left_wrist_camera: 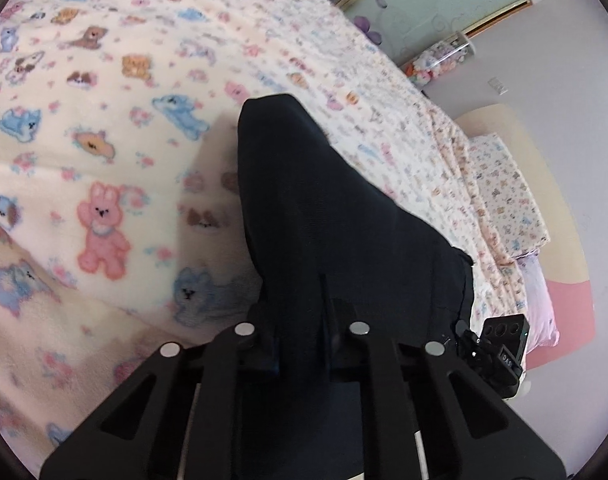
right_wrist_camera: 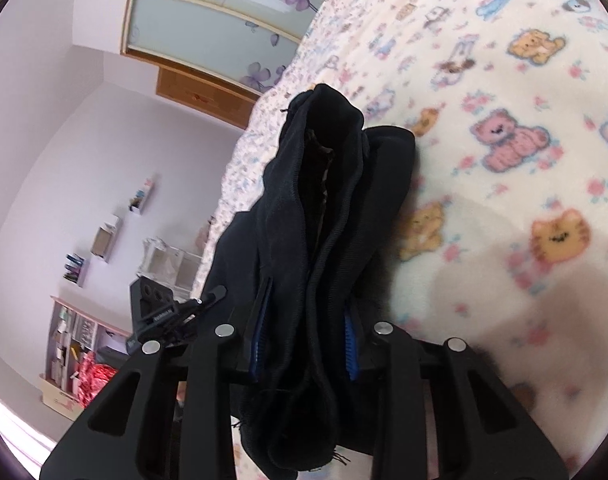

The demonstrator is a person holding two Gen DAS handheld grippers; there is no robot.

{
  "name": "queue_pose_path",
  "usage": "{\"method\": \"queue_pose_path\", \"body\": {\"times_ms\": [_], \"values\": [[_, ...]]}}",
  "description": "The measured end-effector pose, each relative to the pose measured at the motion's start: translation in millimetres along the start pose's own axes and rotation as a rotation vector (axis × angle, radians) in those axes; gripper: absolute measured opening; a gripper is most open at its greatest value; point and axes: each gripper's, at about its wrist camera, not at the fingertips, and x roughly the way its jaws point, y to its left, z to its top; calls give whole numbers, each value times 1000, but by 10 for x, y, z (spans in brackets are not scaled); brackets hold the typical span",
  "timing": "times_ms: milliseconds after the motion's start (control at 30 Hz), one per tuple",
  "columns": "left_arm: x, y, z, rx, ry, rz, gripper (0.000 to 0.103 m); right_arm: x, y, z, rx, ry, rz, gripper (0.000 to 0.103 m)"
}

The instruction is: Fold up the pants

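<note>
The black pants [left_wrist_camera: 336, 216] hang lifted above the bed, clamped in both grippers. In the left wrist view my left gripper [left_wrist_camera: 304, 316] is shut on a smooth flat part of the cloth, which stretches away up the frame. The right gripper's body [left_wrist_camera: 500, 348] shows at the right edge of the cloth. In the right wrist view my right gripper [right_wrist_camera: 306, 328] is shut on a thick bunch of the pants [right_wrist_camera: 324, 208], with ribbed folds and a frayed end hanging down. The blue pads [right_wrist_camera: 350, 344] show beside the cloth. The left gripper's body [right_wrist_camera: 159, 312] shows at the left.
The bed's cream blanket with cartoon animals [left_wrist_camera: 103, 140] lies under the pants and also shows in the right wrist view [right_wrist_camera: 504, 160]. A patterned pillow [left_wrist_camera: 504, 192] and a pink pillow [left_wrist_camera: 544, 312] lie at the bed's head. Wardrobe doors [right_wrist_camera: 207, 28] and wall shelves [right_wrist_camera: 103, 240] stand beyond the bed.
</note>
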Motion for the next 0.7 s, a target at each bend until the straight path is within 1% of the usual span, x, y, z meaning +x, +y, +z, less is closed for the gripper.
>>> {"method": "queue_pose_path", "body": {"times_ms": [133,267,333,467,567,633,700], "values": [[-122,-160,24,35,-47,-34,11,-43,124,41,-4,-35,59,31],[-205,-399,111,71,-101,-55,11,-76,247,137,-24,-79,96,31],[-218,-515,167,86,-136,-66,11,-109,263,212,-37,-108,105,31],[-147,-680,277,106,-173,-83,11,-215,278,406,-69,-176,112,30],[21,-707,350,95,-185,-77,11,-228,221,541,-85,-208,84,30],[171,-671,355,98,-182,-45,12,-180,113,559,-69,-211,50,30],[429,-544,334,71,-162,21,16,-65,-55,560,-54,-192,-62,31]]}}
